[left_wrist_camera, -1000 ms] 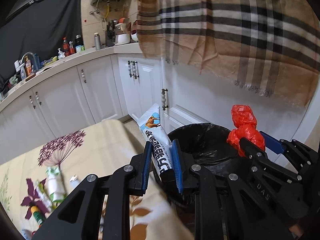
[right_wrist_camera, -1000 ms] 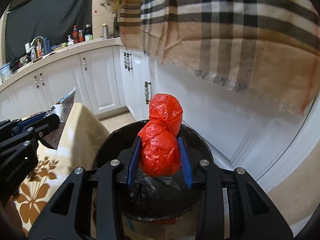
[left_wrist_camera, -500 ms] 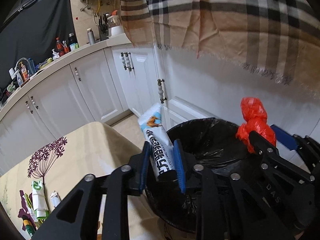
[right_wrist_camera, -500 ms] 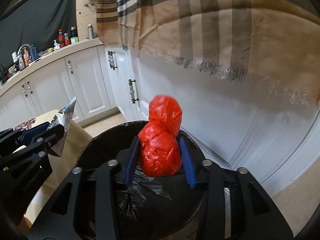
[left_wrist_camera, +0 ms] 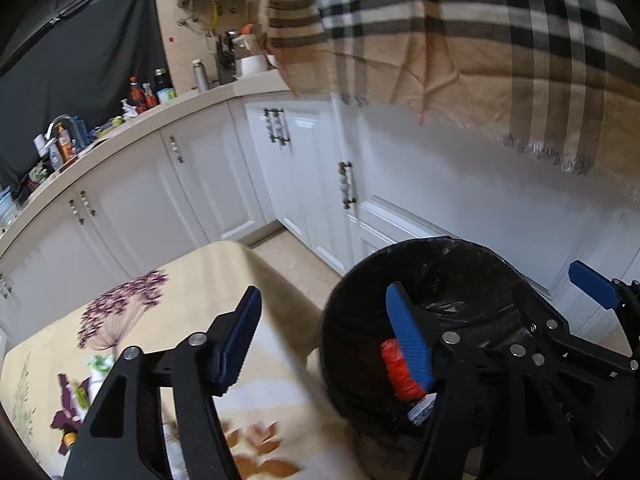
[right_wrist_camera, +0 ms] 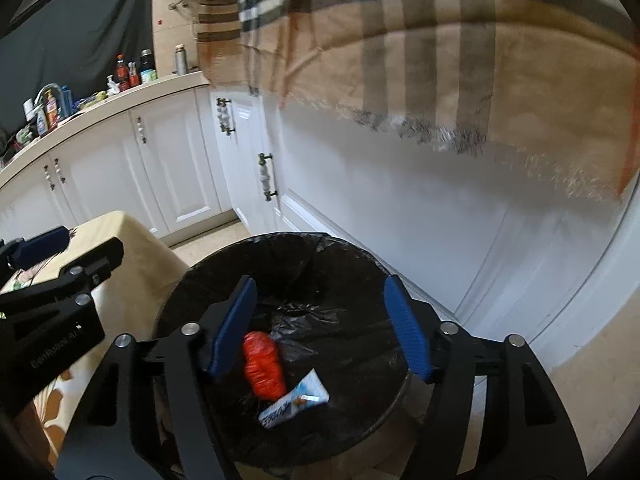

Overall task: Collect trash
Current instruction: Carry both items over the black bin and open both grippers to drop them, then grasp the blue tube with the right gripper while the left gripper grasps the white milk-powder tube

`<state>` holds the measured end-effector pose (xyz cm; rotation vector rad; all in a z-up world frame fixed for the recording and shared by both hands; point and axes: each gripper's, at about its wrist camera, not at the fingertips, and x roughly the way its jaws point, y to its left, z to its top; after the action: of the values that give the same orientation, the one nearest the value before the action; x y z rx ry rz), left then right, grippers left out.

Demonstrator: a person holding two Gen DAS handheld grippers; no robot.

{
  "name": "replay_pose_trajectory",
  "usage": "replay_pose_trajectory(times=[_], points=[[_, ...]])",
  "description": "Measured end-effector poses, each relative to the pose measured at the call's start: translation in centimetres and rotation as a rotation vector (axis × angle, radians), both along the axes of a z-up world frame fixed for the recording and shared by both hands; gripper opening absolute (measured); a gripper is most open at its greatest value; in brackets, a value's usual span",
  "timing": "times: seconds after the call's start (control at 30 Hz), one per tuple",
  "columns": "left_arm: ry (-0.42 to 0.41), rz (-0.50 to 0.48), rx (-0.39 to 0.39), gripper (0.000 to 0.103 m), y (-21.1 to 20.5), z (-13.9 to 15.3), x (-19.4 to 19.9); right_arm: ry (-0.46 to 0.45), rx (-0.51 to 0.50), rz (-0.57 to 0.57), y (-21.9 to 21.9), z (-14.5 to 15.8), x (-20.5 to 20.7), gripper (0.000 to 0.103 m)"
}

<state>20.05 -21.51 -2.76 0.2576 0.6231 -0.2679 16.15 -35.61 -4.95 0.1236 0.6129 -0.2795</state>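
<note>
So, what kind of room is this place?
Most likely a home kitchen: white cabinets run under a countertop crowded with bottles beside a faucet, and a black-lined trash bin stands on the floor.

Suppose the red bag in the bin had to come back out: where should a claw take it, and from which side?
Take the red bag across its narrow waist, probably from straight above. It lies lengthwise in the black-lined bin, whose walls block any sideways approach. The white wrapper touches its near end, so grip higher, away from it. The right claw already stands open over it.
</note>
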Motion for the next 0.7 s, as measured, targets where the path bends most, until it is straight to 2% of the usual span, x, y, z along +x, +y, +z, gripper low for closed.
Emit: replay_pose_trajectory(times=[0.13,0.37,0.7], points=[[-0.034,0.039,-0.004,0.071,3.0,1.4,-1.8,-0.008,-0.009,0.041,2.1,1.1,-1.3,0.077],[-0.048,0.136,-0.025,0.074,9.6,2.9,-5.7,-0.021,-0.022,0.14,7.0,3.1,-4.3,0.085],[-0.03,0.331,0.003,0.074,19.6,1.9,-11.3,-0.006,-0.062,0.259,13.8,3.5,-8.0,0.091]])
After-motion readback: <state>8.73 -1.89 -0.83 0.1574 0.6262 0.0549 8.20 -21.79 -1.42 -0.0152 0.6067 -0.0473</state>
